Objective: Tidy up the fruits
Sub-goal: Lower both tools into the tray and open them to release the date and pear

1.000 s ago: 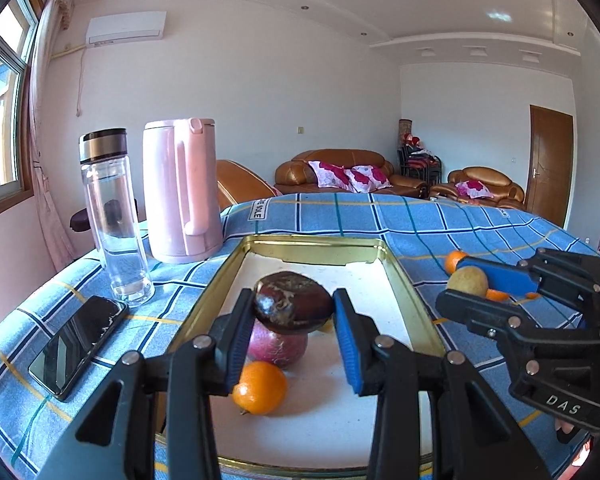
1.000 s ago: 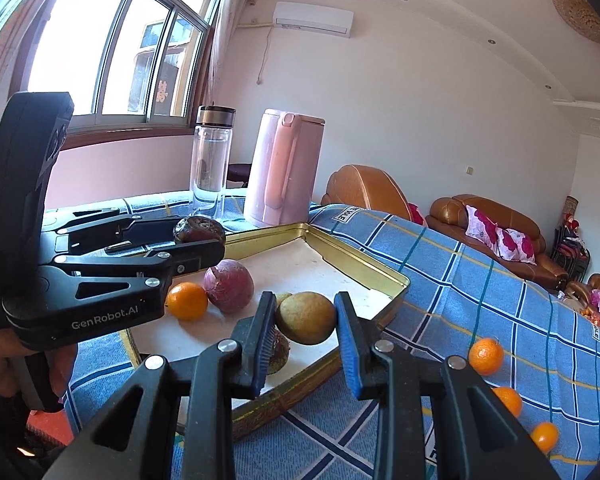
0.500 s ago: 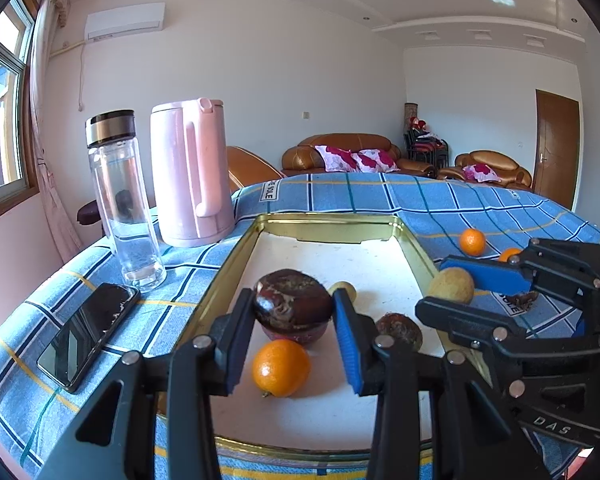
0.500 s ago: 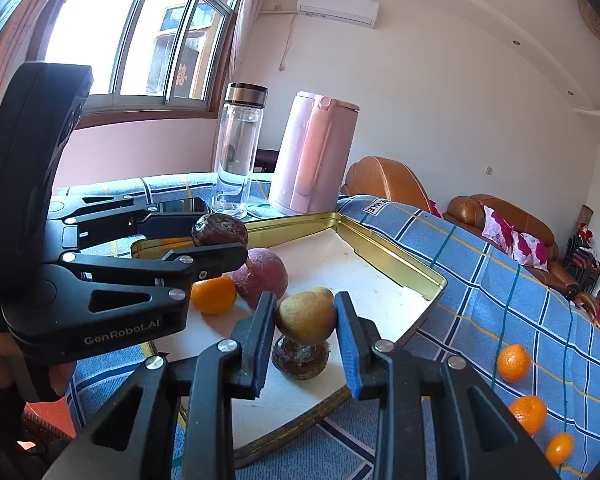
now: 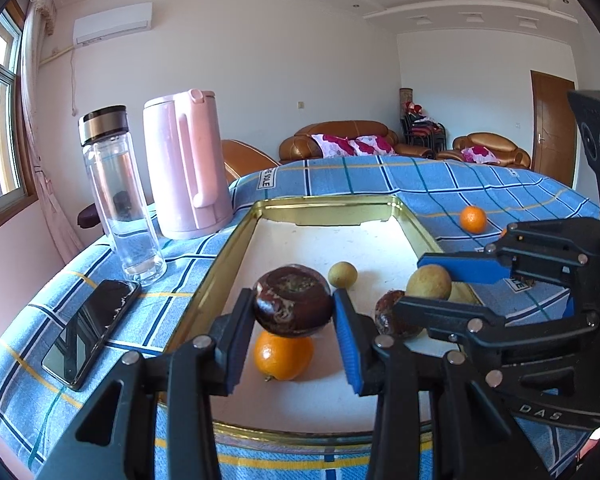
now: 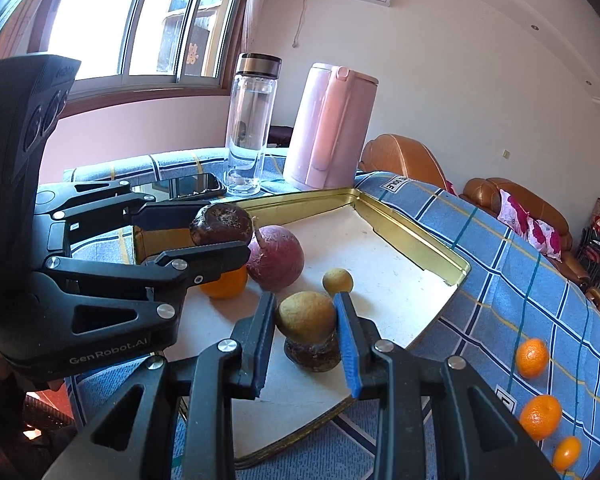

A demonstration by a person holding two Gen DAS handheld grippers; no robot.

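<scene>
My left gripper point(image 5: 293, 312) is shut on a dark brown wrinkled fruit point(image 5: 292, 300) and holds it above the gold-rimmed tray point(image 5: 236, 240), over an orange point(image 5: 283, 354). My right gripper point(image 6: 305, 322) is shut on a yellow-brown fruit point(image 6: 306, 316) above another dark fruit point(image 6: 312, 354) on the tray point(image 6: 412, 236). A purple-red round fruit point(image 6: 275, 257), a small yellow fruit point(image 6: 338, 281) and the orange point(image 6: 224, 284) lie in the tray. Both grippers show in each other's view: the right point(image 5: 428, 286), the left point(image 6: 220, 232).
A pink kettle point(image 5: 186, 164), a clear bottle point(image 5: 118, 196) and a phone point(image 5: 90, 328) stand left of the tray. Loose oranges point(image 6: 532, 358) lie on the blue checked cloth point(image 5: 380, 180) to the right. Sofas stand behind.
Both grippers have moved further over the tray with their fruits, and lowered slightly. The purple-red fruit is now hidden behind my left gripper's fruit in the left view.
</scene>
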